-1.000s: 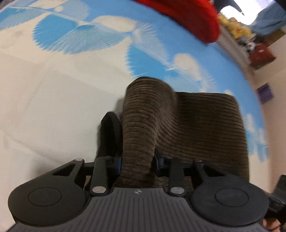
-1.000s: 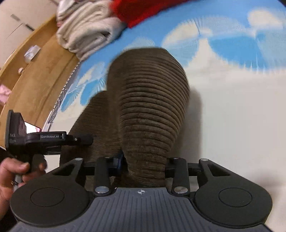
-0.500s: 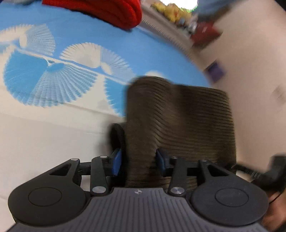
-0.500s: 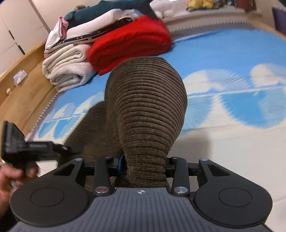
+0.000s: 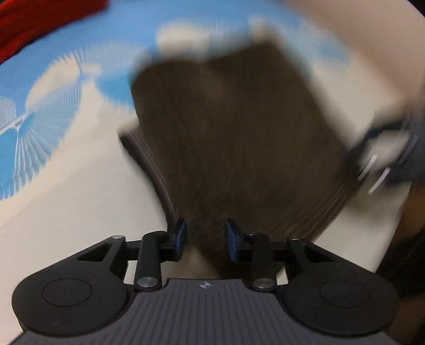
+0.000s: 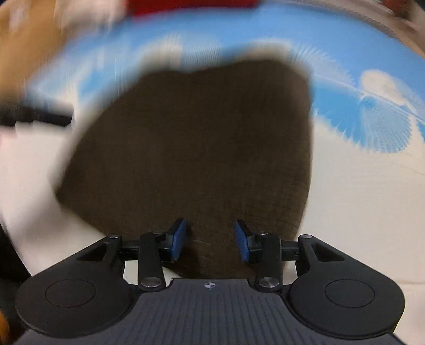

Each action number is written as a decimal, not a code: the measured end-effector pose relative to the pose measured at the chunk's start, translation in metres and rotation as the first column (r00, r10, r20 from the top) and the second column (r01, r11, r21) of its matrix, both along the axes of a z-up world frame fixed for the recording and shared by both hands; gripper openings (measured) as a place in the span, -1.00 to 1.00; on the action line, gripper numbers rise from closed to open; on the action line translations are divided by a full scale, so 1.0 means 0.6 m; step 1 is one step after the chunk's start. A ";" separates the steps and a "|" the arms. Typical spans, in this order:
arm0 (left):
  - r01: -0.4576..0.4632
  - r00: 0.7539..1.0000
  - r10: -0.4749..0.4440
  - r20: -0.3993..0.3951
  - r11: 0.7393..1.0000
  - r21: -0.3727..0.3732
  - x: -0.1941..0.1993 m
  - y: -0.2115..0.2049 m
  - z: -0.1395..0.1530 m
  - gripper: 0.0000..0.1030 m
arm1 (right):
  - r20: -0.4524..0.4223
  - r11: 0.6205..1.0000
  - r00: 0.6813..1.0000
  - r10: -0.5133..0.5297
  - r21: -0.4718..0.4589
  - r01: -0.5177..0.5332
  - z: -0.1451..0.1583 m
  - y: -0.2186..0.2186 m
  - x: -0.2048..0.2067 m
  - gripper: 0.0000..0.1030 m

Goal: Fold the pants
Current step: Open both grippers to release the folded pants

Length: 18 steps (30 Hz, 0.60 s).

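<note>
The brown corduroy pants lie flat in a folded block on the blue-and-white bed cover; both views are blurred by motion. My left gripper hovers over their near edge. Its jaws are closing, cloth shows between the blue pads, and the pads do not press on it. My right gripper hangs over the near edge of the pants, its jaws also closing with a clear gap and flat cloth below. The right gripper appears as a blur at the pants' right side.
A red garment lies at the far end of the bed cover, also at the top of the right wrist view. A wooden surface shows beyond the bed's left edge. Pale bed cover spreads right of the pants.
Both grippers held raised humps of corduroy before. Now the cloth lies flat, the pads stand apart from it, and both cameras have swung and rolled across the bed.
</note>
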<state>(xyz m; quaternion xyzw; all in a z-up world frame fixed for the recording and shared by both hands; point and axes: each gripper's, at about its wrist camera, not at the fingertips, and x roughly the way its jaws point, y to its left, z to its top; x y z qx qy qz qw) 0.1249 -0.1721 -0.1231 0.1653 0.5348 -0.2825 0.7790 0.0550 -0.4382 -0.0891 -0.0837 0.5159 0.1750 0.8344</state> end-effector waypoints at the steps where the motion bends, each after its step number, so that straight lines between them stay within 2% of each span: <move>1: 0.000 1.000 0.000 -0.007 1.000 0.001 -0.001 0.000 0.003 -0.25 | -0.004 1.000 1.000 0.029 -0.003 -0.029 0.008 0.004 0.004 -0.16; 3: -0.025 1.000 0.024 -0.015 0.999 -0.039 0.005 0.007 0.030 -0.27 | -0.021 0.998 1.000 -0.006 0.060 0.007 0.034 -0.002 0.024 -0.17; 5: -0.032 0.998 0.037 0.047 0.994 -0.107 0.018 0.024 0.073 -0.27 | 0.066 0.993 0.997 -0.044 0.115 0.037 0.065 -0.021 0.036 -0.17; 7: -0.111 0.984 0.133 0.117 0.978 -0.179 0.043 0.037 0.105 -0.12 | 0.158 0.977 0.976 -0.152 0.176 0.124 0.094 -0.041 0.062 -0.15; 8: -0.171 0.971 0.205 0.123 0.956 -0.240 0.060 0.050 0.114 0.02 | 0.187 0.959 0.955 -0.229 0.214 0.188 0.104 -0.054 0.081 -0.14; 11: -0.318 0.928 0.369 0.058 0.862 -0.395 0.117 0.076 0.105 0.17 | 0.229 0.912 0.903 -0.365 0.281 0.297 0.107 -0.084 0.126 -0.10; 12: -0.356 0.915 0.402 0.018 0.831 -0.427 0.134 0.080 0.092 0.23 | 0.223 0.901 0.892 -0.394 0.285 0.327 0.098 -0.089 0.141 -0.09; 14: -0.411 0.900 0.431 -0.064 0.789 -0.457 0.167 0.077 0.063 0.37 | 0.198 0.888 0.883 -0.425 0.279 0.365 0.082 -0.099 0.168 -0.09; 15: -0.427 0.896 0.434 -0.098 0.778 -0.461 0.167 0.072 0.050 0.48 | 0.194 0.884 0.879 -0.436 0.278 0.377 0.075 -0.102 0.165 -0.09; 17: -0.456 0.886 0.439 -0.146 0.773 -0.442 0.195 0.063 0.015 0.51 | 0.183 0.874 0.871 -0.456 0.274 0.401 0.063 -0.101 0.183 -0.09; 18: -0.465 0.881 0.451 -0.143 0.770 -0.437 0.197 0.058 0.004 0.49 | 0.181 0.872 0.869 -0.461 0.272 0.406 0.063 -0.091 0.183 -0.09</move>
